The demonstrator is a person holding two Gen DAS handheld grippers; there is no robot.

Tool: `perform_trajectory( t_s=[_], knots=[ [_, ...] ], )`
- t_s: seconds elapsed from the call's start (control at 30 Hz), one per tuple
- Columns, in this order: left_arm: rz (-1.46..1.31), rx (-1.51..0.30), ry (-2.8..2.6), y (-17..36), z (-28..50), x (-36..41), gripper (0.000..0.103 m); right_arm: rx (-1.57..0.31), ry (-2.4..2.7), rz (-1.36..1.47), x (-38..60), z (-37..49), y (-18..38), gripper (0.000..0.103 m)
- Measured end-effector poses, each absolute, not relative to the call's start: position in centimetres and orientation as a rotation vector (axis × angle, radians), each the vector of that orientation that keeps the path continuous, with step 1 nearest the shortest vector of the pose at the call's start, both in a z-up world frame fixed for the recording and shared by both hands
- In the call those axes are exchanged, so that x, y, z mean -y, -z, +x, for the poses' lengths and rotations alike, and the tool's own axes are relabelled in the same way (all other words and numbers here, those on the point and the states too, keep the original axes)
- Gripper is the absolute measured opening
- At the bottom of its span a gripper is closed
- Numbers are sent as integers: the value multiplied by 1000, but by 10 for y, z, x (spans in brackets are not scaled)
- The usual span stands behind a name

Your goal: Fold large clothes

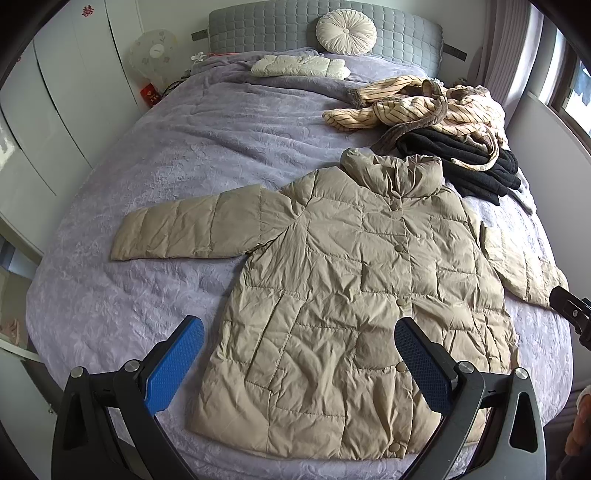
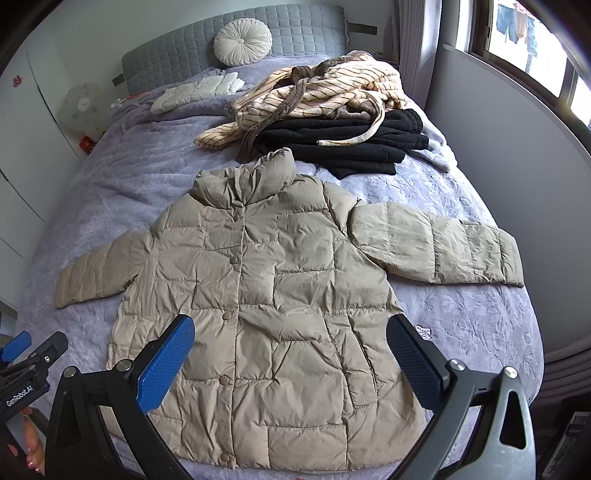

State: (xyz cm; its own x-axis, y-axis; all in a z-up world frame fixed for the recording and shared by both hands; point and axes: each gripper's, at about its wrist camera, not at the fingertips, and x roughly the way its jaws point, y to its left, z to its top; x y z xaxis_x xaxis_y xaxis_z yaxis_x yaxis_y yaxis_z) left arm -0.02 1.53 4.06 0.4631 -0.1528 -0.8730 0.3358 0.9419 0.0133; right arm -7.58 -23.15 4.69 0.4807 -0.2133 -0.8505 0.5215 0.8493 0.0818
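A beige quilted down coat [image 1: 354, 295] lies flat and buttoned on the bed, collar toward the headboard, both sleeves spread out. The right wrist view shows the same coat [image 2: 280, 314] with its right sleeve [image 2: 443, 251] stretched sideways. My left gripper [image 1: 299, 332] hovers open above the coat's lower hem, blue pads wide apart, nothing between them. My right gripper [image 2: 290, 332] is open too, above the hem's right half. The left gripper's tip [image 2: 26, 354] shows at the lower left edge of the right wrist view.
A striped cream robe [image 1: 424, 107] is heaped on folded black clothes [image 1: 472, 166] at the bed's far right. A folded white garment [image 1: 299, 66] and a round cushion [image 1: 345, 31] sit by the grey headboard. The purple bedspread [image 1: 166, 166] is bare on the left. A fan [image 1: 153, 51] stands beside the bed.
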Motion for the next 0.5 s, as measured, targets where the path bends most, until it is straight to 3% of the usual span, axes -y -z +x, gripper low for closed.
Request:
perform_trajectory(
  t_s=[0.5],
  knots=[
    [193,-1051,302,-42,1,-15,103,-971,458,355,232,-77,-46,103]
  ],
)
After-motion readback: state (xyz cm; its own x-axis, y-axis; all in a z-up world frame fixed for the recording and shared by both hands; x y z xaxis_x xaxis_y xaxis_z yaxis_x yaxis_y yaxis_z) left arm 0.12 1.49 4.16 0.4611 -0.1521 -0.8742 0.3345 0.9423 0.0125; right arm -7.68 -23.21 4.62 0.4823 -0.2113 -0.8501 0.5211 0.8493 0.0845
